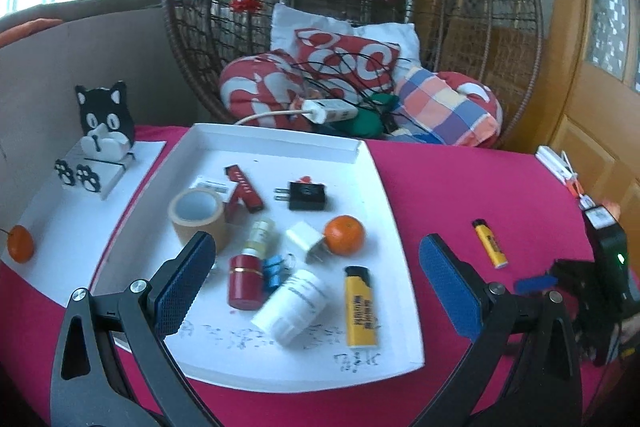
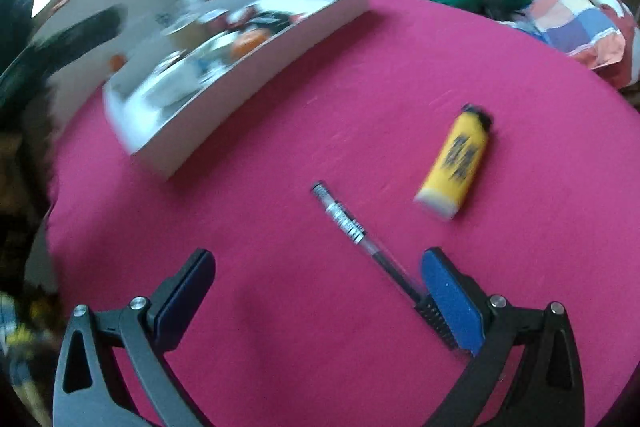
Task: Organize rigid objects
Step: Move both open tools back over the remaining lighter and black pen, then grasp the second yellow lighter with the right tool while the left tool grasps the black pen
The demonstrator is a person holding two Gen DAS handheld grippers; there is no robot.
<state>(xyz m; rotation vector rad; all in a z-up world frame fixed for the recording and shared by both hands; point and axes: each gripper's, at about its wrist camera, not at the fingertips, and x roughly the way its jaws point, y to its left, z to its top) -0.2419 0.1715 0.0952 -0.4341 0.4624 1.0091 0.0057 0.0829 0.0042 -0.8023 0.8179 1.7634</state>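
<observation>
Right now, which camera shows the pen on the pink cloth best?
The right wrist view: the pen lies in full sight beside a yellow lighter. The left wrist view does not show it.

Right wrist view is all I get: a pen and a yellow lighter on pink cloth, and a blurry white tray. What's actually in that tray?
Observer: Plenty. One is a second yellow lighter, lying near the white tray's front edge.
Operator: Any fruit? I see an orange smear.
Observer: Yes, an orange sits in the tray beside a white plug adapter.
Operator: Is the other gripper holding something?
Observer: No. The left gripper hangs over the tray with its jaws wide apart, nothing between them.
Operator: Anything beyond the tray?
Observer: A black cat-shaped stand on a white sheet, with another orange near it.
</observation>
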